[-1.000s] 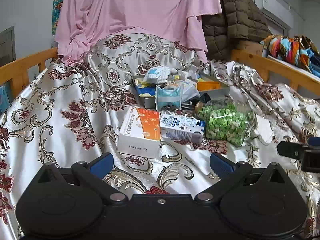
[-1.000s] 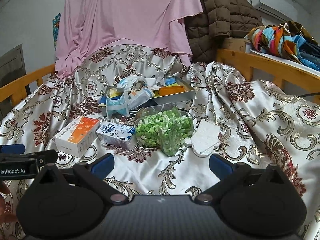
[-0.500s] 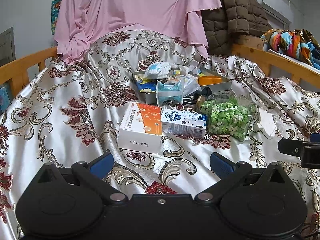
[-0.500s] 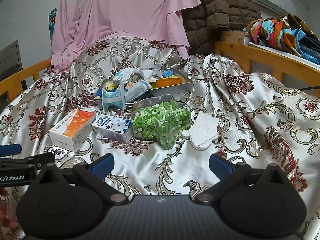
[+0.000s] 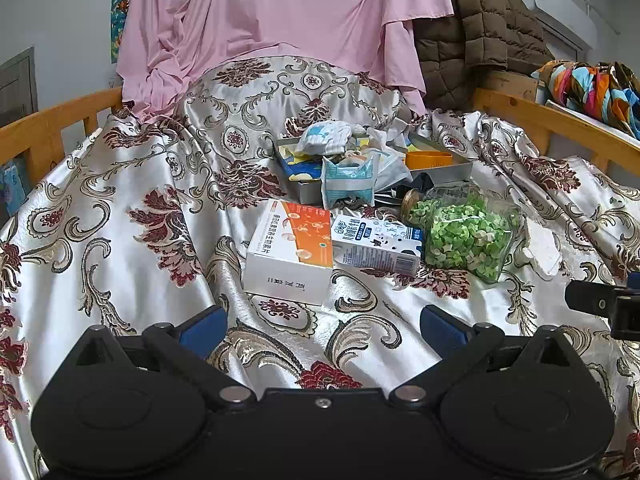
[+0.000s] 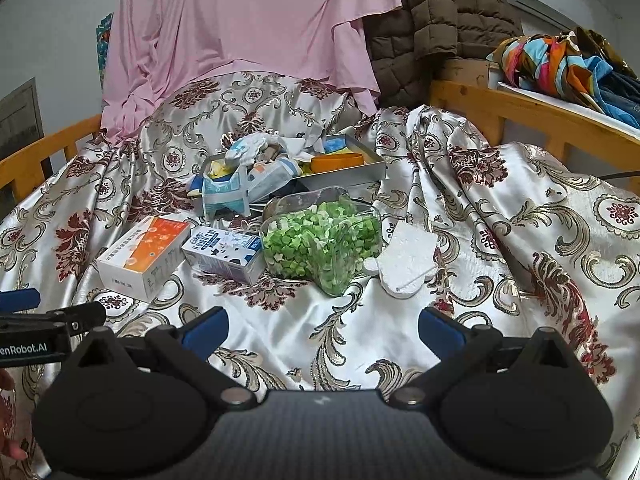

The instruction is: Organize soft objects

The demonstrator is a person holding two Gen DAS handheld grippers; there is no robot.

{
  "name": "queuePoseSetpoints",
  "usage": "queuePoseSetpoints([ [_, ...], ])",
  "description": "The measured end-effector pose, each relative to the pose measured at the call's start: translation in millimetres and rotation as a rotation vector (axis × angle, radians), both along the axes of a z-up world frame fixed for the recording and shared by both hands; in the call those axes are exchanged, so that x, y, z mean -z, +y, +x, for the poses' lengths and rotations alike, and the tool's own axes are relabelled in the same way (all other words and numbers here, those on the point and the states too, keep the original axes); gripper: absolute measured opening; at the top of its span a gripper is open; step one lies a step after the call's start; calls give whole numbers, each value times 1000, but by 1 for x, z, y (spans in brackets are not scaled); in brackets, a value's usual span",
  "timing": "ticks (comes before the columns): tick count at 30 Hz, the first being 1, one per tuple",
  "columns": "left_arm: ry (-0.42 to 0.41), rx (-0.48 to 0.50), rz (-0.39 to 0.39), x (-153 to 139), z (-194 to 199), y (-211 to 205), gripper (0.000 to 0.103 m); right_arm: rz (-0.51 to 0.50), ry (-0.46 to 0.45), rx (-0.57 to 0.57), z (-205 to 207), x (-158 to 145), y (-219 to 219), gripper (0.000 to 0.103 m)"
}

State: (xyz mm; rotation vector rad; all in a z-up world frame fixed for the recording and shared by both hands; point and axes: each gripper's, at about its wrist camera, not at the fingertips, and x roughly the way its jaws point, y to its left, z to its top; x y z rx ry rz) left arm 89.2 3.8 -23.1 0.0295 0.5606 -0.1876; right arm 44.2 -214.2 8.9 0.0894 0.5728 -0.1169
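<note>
Left hand-held gripper (image 5: 322, 326) spread wide and empty over the satin bedspread (image 5: 120, 216), right hand-held gripper (image 6: 322, 326) wide too, soft packets (image 6: 248, 172) heaped in the metal tray (image 6: 352, 178) past the orange box (image 5: 294, 246), milk carton (image 5: 378, 242), jar of green bits (image 5: 468, 236).

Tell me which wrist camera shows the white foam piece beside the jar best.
The right wrist view: the white foam piece lies in full sight, just right of the jar of green bits. In the left wrist view the jar hides most of it; only a sliver shows.
</note>
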Motion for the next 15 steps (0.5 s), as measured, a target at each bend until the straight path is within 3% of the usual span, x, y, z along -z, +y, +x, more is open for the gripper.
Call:
queuePoseSetpoints([
  [15,-2,-9,-11,-2,2,1,102,-6,-13,-3,-1,-1,0,103],
])
